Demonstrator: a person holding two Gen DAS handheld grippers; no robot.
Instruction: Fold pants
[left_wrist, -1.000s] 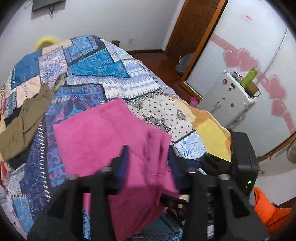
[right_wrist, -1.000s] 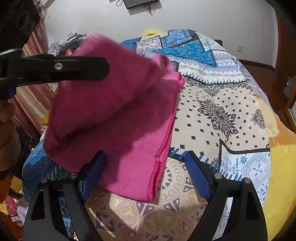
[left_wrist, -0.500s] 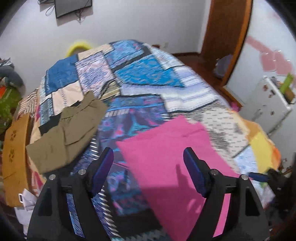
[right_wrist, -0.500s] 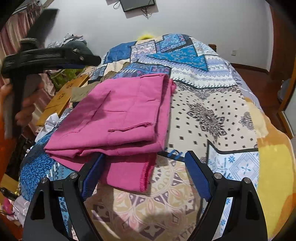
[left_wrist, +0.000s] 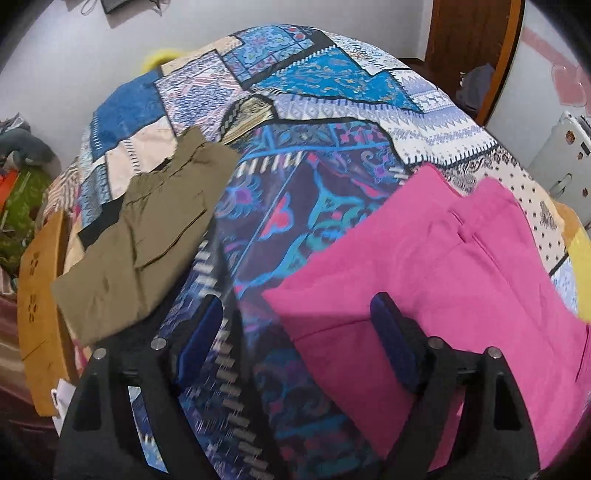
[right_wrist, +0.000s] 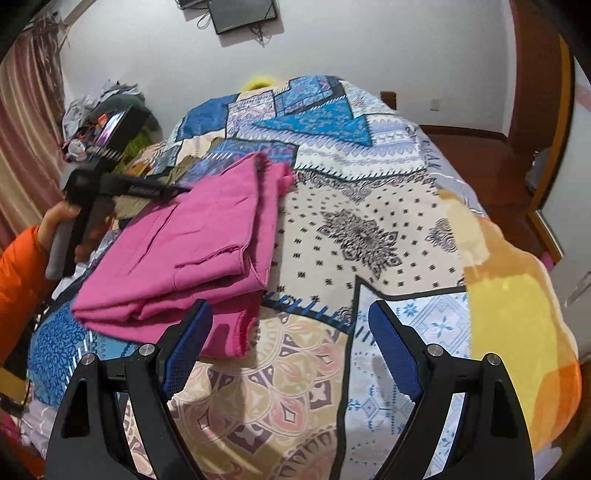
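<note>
Here the pink pants (right_wrist: 184, 254) lie folded in layers on the patchwork bedspread (right_wrist: 369, 236), left of centre in the right wrist view and filling the lower right of the left wrist view (left_wrist: 454, 280). A hemmed edge of the lower layer sticks out toward the bottom of the frame, just in front of the right gripper's left finger.

The right gripper (right_wrist: 290, 345) hangs over the bedspread at the bottom centre of its own view, jaws spread wide with only patterned cloth showing between them; it holds nothing. The left gripper (left_wrist: 295, 332) is opening, and between its blue pads is the dark blue and purple patch of the bedspread, with the near left corner of the pants reaching in by its right finger. Nothing is clamped. In the right wrist view that same tool appears at the left edge, gripped by a hand (right_wrist: 61, 225) coming out of an orange sleeve (right_wrist: 18, 277), its fingers reaching over the far left side of the pants.

An olive-brown garment (left_wrist: 147, 236) lies folded at the left of the left wrist view, apart from the pink pants, with a tan cardboard piece (left_wrist: 40, 302) at the bed's edge beyond it. A heap of clothes (right_wrist: 99, 110) sits at the upper left, and a dark screen (right_wrist: 242, 13) hangs on the white wall.
</note>
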